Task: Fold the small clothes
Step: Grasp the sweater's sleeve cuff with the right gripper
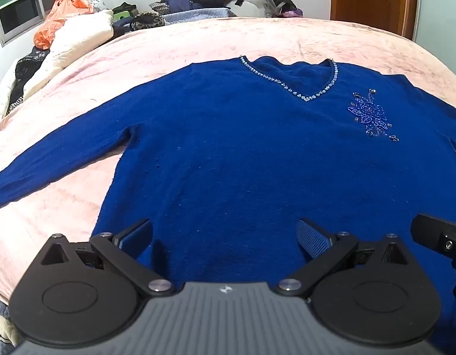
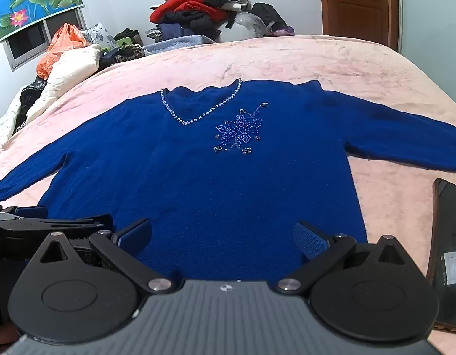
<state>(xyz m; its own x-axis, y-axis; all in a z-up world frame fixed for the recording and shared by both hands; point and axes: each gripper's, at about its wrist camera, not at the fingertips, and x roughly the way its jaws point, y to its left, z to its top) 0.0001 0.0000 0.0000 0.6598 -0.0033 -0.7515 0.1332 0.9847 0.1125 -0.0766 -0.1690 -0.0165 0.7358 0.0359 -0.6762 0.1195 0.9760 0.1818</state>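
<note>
A royal-blue V-neck sweater (image 1: 228,153) lies flat and face up on the pink bed cover, sleeves spread to both sides; it also shows in the right wrist view (image 2: 198,171). It has a beaded neckline and a beaded flower (image 2: 239,131) on the chest. My left gripper (image 1: 225,236) is open and empty over the hem's left part. My right gripper (image 2: 222,236) is open and empty over the hem's right part. Each gripper shows at the edge of the other's view.
The pink bed cover (image 1: 198,41) fills the bed. A dark phone (image 2: 448,251) lies on the cover right of the hem. Piled clothes (image 2: 198,9), an orange bag (image 2: 62,44) and cream bedding lie at the far and left sides. A wooden door (image 2: 358,6) stands far right.
</note>
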